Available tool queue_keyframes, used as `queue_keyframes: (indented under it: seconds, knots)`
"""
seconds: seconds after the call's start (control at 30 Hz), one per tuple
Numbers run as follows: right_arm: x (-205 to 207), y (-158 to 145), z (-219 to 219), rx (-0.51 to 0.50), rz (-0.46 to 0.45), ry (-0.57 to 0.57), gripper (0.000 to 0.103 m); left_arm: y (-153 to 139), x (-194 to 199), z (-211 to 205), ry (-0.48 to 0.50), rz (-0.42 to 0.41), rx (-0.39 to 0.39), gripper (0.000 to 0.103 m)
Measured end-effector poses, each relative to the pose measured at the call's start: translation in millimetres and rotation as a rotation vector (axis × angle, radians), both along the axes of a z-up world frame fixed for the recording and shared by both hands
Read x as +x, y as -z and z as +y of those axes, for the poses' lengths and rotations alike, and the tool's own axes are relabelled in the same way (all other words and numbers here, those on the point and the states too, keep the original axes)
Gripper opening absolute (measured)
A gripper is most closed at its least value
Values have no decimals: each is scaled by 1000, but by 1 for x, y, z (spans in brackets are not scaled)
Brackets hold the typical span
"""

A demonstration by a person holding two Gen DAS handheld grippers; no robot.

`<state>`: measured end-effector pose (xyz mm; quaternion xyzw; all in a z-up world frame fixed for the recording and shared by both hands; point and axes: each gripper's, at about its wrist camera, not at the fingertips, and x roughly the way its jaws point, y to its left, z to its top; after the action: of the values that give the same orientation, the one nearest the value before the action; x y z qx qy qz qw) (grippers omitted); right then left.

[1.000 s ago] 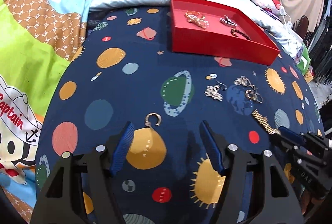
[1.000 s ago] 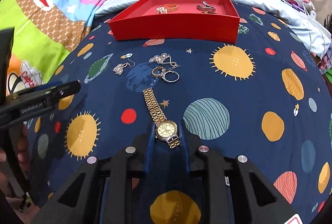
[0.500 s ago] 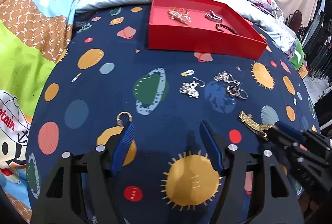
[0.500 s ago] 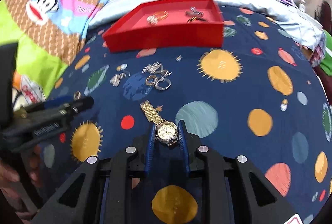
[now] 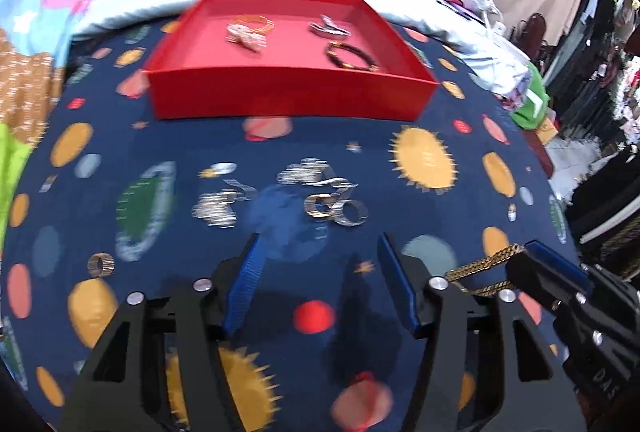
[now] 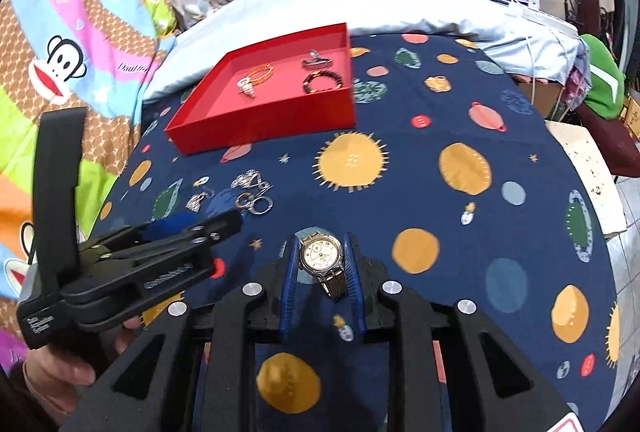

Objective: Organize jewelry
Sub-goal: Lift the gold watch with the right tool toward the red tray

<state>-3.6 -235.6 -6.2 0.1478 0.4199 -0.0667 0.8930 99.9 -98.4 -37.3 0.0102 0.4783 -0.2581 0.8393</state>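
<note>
the gold watch is sitting clamped between the blue pads of the right hand-held gripper, face up, lifted off the dark blue planet-print cover with its band hanging down. the left hand-held gripper is hovering beside it with its jaws spread wide and nothing between them. just ahead of it, silver earrings and a pair of rings are lying loose on the cover, and a small ring is resting off to the left. farther back, the red tray is holding a gold bangle, a silver clip and a dark beaded bracelet.
</note>
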Motion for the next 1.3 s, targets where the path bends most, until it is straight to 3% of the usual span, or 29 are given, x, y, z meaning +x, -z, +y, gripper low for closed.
queue_keyframes:
  seconds: [0.2,0.5,0.93,1.3]
  knots:
    - [-3,3,-18,18,-2,32,22,12,7,-29,26,34,-1,33]
    - [0,9,-26,49,-5,32,22,16,20,-36,0,16,8,25]
    - [6,11,-25,75,-17,17,22,14,40,-32,-45,-5,17,25]
    - [11,13,-24,81,-12,10,22,15,46,-39,-21,-18,26,23]
